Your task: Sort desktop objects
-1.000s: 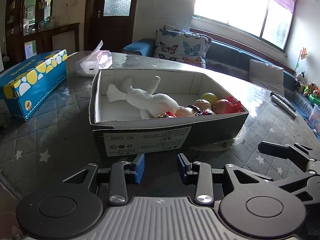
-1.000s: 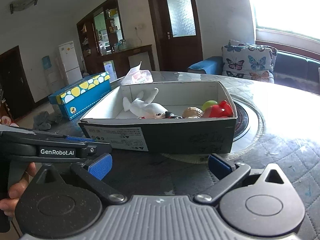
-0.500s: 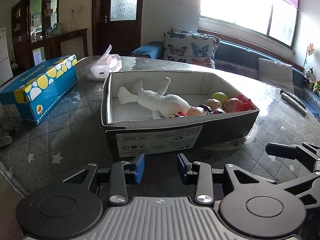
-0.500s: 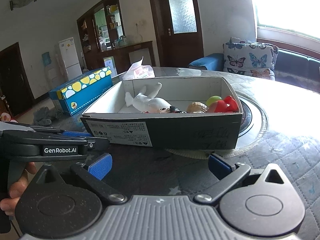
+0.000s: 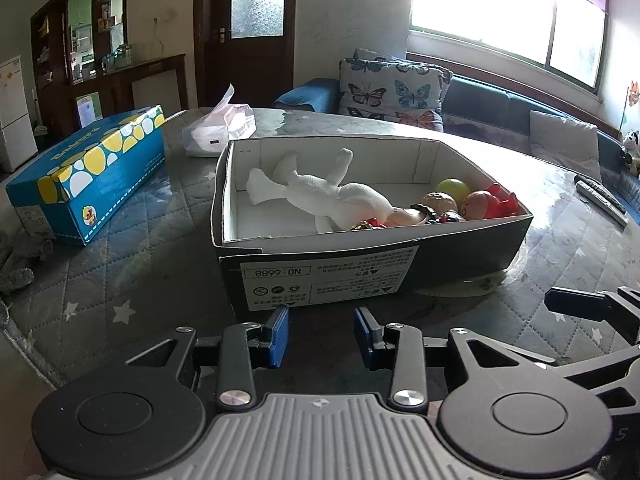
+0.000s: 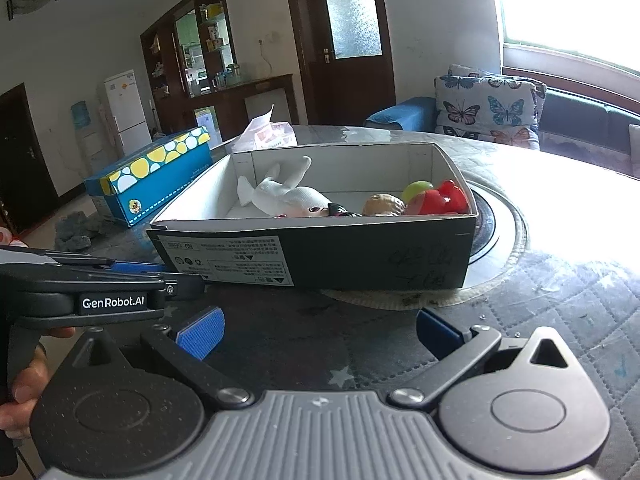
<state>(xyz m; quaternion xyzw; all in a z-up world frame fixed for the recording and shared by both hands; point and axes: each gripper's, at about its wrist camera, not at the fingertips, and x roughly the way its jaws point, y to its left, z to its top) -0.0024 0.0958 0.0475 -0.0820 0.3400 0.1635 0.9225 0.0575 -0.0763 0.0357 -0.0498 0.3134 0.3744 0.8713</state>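
A: Both wrist cameras sit a little farther back and higher than 1 s ago; the shoe box (image 5: 372, 276) looks smaller in frame and more of the quilted table (image 5: 132, 264) shows to its left. Box contents unchanged.

B: Left gripper (image 5: 321, 334)?

A: Blue pads parted by a narrow gap, nothing between them. It hovers just short of the box's labelled near wall, not touching. In the right wrist view it shows from the side, with a hand (image 6: 22, 392) on its grip.

B: Right gripper (image 6: 318, 334)?

A: Spread wide, holding nothing, over bare table in front of the box's long dark side.

B: Where are the sorted objects?

A: All inside the box. White cloth doll (image 5: 340, 196) lies on its side across the middle. At the right end, bunched together: 1 green ball (image 5: 454, 189), 1 tan round piece (image 5: 440, 201), 1 red toy (image 5: 502, 199). Small dark and red bits near the doll's head; cannot tell what they are.

B: Outside the box?

A: Blue spotted tissue box (image 5: 88, 184) on the left, well apart. Pink-and-white plastic bag (image 5: 224, 130) behind the box's far left corner. 2 remotes (image 5: 600, 198) near the right edge.
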